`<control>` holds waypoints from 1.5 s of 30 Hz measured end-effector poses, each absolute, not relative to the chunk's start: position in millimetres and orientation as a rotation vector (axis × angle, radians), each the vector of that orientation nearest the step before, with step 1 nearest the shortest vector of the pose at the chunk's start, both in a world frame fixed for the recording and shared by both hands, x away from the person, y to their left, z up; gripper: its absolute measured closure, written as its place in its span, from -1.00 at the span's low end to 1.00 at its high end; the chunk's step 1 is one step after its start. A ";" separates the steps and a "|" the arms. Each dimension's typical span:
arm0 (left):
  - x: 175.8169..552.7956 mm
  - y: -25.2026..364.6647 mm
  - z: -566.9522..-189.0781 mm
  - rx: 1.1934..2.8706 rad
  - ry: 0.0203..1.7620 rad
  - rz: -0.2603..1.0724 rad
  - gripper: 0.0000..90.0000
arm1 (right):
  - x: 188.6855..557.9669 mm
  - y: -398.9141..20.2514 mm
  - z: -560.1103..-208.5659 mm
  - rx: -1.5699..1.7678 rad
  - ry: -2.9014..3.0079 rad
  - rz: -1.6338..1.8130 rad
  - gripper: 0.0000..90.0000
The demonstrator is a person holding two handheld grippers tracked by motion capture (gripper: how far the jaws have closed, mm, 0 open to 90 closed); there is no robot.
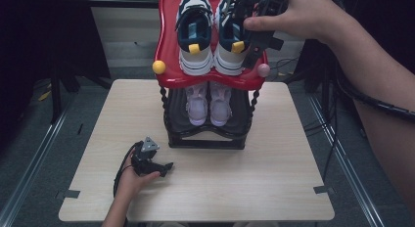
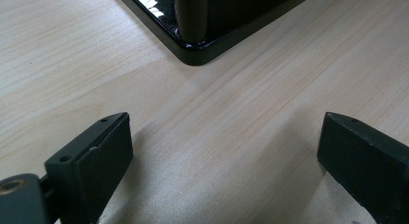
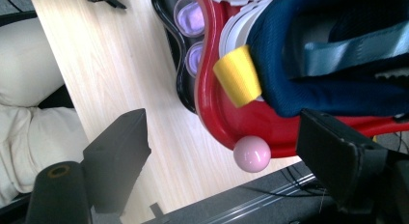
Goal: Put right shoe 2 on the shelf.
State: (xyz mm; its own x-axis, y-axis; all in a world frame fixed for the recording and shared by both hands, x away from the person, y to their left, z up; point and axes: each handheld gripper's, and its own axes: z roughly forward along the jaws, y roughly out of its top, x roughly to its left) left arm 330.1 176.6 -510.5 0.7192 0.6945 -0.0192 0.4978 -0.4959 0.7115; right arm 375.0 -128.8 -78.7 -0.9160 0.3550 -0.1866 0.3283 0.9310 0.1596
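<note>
The right navy sneaker [image 1: 234,29] stands on the red top tray [image 1: 169,51] of a shoe rack, beside its mate [image 1: 195,31], heel with a yellow tab facing the person. The right gripper [image 1: 252,26] hangs at that heel; its fingers [image 3: 115,156] stand wide, pressing on nothing, the tray's pink knob [image 3: 252,154] between them in the right gripper view. The left gripper [image 1: 149,161] rests on the tabletop [image 1: 274,163] near the rack's black base [image 2: 193,52], fingers [image 2: 96,161] spread wide and empty.
</note>
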 end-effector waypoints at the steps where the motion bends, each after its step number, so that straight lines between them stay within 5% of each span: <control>1: 330.1 176.6 -510.5 2.200 0.899 0.352 -0.89 | 375.0 -129.2 -78.7 0.506 2.881 0.174 -0.59; 45: 329.9 176.7 -510.4 2.204 0.901 0.346 -0.89 | 349.3 -189.8 -117.3 0.617 3.047 0.082 -0.54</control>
State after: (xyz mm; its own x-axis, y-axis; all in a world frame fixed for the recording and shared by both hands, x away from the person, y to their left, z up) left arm 329.9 176.7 -510.4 0.7200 0.6937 -0.0222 0.5008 -0.4971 0.7086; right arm 349.3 -189.8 -117.3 -0.9208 0.3895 -0.0204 0.3878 0.9199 0.0577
